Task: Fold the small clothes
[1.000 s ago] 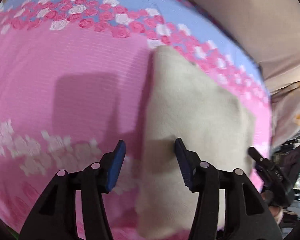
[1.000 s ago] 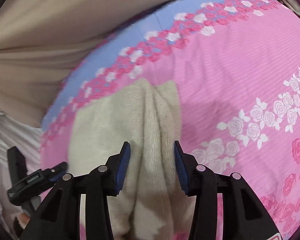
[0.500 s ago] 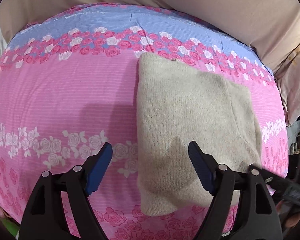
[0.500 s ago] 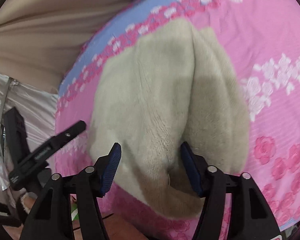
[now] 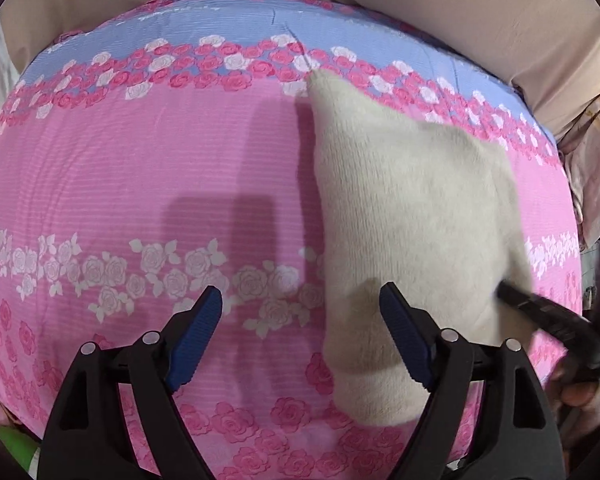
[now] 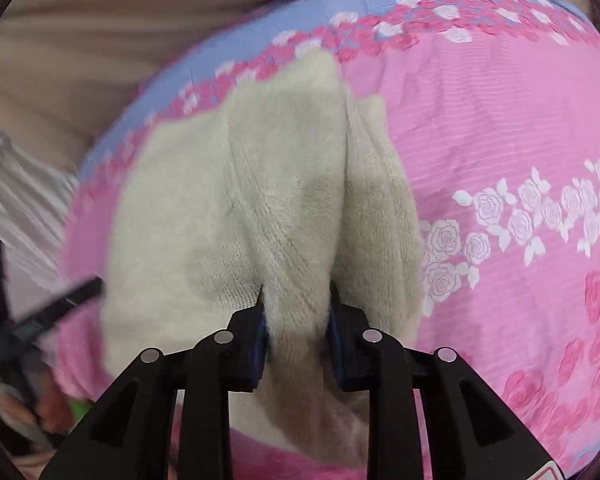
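At the bottom of the right wrist view, the right gripper [image 6: 296, 316] is seen closing, its blue-padded fingers [image 6: 260, 340] already pressed on a raised ridge of the beige knitted garment [image 6: 204, 216] bunched between them. Beyond the fingers, the garment is spread over the pink rose-patterned bedsheet [image 6: 500, 128], with a fold line running away from the grip and a narrower flap lying to its right. In the left wrist view, the left gripper [image 5: 300, 312] is held above the sheet with its fingers [image 5: 198, 332] wide apart and opening; nothing is clamped, and only the garment's near left edge lies between them. The right gripper's black finger is seen pressed into the garment's right edge. Farther off, a blue band edged with roses is crossed by the garment's far corner, and plain beige cloth [image 5: 460, 12] is seen beyond the sheet.
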The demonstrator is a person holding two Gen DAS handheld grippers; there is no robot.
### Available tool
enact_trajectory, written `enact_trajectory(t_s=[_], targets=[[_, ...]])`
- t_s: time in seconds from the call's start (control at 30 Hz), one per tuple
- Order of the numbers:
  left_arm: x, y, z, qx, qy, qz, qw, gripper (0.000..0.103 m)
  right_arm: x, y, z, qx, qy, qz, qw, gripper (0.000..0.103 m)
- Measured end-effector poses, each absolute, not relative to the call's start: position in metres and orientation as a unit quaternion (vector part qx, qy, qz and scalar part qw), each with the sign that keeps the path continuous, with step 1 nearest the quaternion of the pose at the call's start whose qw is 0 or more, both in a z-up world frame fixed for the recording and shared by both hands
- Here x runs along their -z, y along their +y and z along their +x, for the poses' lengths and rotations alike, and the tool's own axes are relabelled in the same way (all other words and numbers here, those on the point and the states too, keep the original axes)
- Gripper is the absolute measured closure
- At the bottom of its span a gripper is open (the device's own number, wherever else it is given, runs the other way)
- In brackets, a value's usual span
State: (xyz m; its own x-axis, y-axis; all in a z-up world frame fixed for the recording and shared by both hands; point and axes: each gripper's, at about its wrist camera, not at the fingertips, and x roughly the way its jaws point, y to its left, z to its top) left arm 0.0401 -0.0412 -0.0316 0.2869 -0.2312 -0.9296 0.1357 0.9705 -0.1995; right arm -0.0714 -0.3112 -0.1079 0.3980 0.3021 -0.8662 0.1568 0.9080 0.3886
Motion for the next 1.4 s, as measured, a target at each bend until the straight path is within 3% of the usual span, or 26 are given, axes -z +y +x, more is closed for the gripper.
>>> enact_trajectory(t_s=[0.07,0.2,0.27,0.37,0.47,0.5,0.53,0.63,0.77,0.8,0.83,0.9,0.93,1.0,1.4], targets=[[0.031,-0.036,0.04,0.11,0.585,-0.049,0.802,0.022,0.083,-0.316,-0.073,-0.033,0.52,0.229,0.822,0.07],[0.033,-0.035,0.04,0.114,0.588,-0.062,0.798,0.022,0.052,-0.305,-0.053,-0.052,0.488,0.2,0.848,0.07],[0.032,-0.041,0.039,0.119,0.585,-0.052,0.8,0.021,0.067,-0.298,-0.039,-0.056,0.506,0.183,0.841,0.07],[0.035,-0.046,0.041,0.133,0.592,-0.067,0.792,0.021,0.111,-0.303,-0.025,-0.032,0.549,0.166,0.818,0.079],[0.038,-0.04,0.048,0.15,0.601,-0.119,0.775,0.015,0.087,-0.315,-0.04,-0.033,0.514,0.198,0.834,0.061],[0.041,-0.037,0.051,0.153,0.605,-0.142,0.768,0.011,0.083,-0.318,-0.043,-0.022,0.508,0.19,0.84,0.038],[0.048,-0.032,0.058,0.157,0.61,-0.178,0.756,0.011,0.081,-0.322,-0.045,-0.003,0.502,0.17,0.848,0.029],[0.073,-0.027,0.078,0.152,0.627,-0.253,0.721,0.011,0.106,-0.337,-0.038,0.006,0.539,0.17,0.825,0.025],[0.104,-0.043,0.096,0.158,0.652,-0.28,0.686,0.011,0.157,-0.362,-0.032,-0.041,0.552,0.32,0.769,0.022],[0.11,-0.047,0.098,0.167,0.656,-0.288,0.678,0.011,0.158,-0.367,-0.034,-0.039,0.537,0.339,0.771,0.026],[0.11,-0.051,0.099,0.169,0.653,-0.289,0.679,0.009,0.159,-0.367,-0.033,-0.052,0.535,0.349,0.768,0.05],[0.105,-0.064,0.101,0.203,0.652,-0.289,0.67,0.037,0.158,-0.369,-0.033,-0.067,0.531,0.378,0.755,0.062],[0.101,-0.065,0.101,0.198,0.653,-0.285,0.673,0.04,0.152,-0.369,-0.034,-0.067,0.529,0.375,0.758,0.067],[0.086,-0.066,0.101,0.209,0.649,-0.279,0.677,0.059,0.131,-0.367,-0.037,-0.074,0.513,0.37,0.771,0.069],[-0.113,0.024,0.09,0.295,0.536,-0.268,0.744,0.059,-0.063,-0.265,-0.037,-0.163,0.394,0.314,0.848,0.069]])
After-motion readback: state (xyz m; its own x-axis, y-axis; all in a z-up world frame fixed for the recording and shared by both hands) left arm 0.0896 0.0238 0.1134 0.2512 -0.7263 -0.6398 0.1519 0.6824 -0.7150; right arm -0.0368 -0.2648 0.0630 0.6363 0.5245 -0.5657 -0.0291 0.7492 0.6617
